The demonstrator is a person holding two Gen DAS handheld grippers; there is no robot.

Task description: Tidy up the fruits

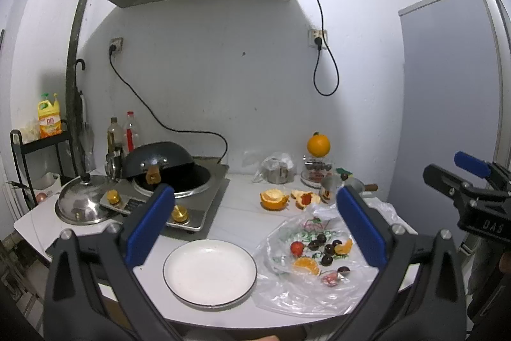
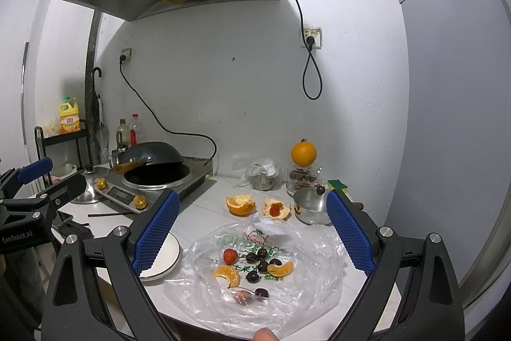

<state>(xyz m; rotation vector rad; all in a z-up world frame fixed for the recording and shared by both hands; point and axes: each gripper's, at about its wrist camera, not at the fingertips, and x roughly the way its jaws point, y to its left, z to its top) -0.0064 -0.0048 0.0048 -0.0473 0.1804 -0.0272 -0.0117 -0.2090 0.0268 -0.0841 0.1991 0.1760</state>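
Both grippers, left [image 1: 252, 226] and right [image 2: 252, 232], spread wide, empty, above loose fruit [image 2: 255, 264] on slippery plastic bag [image 2: 319, 248] beside white plate [image 1: 209, 272]; risked cherries rolling off.

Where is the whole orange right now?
In both views the whole orange sits at the back right of the counter by the wall, perched on a clear jar, behind the orange peels.
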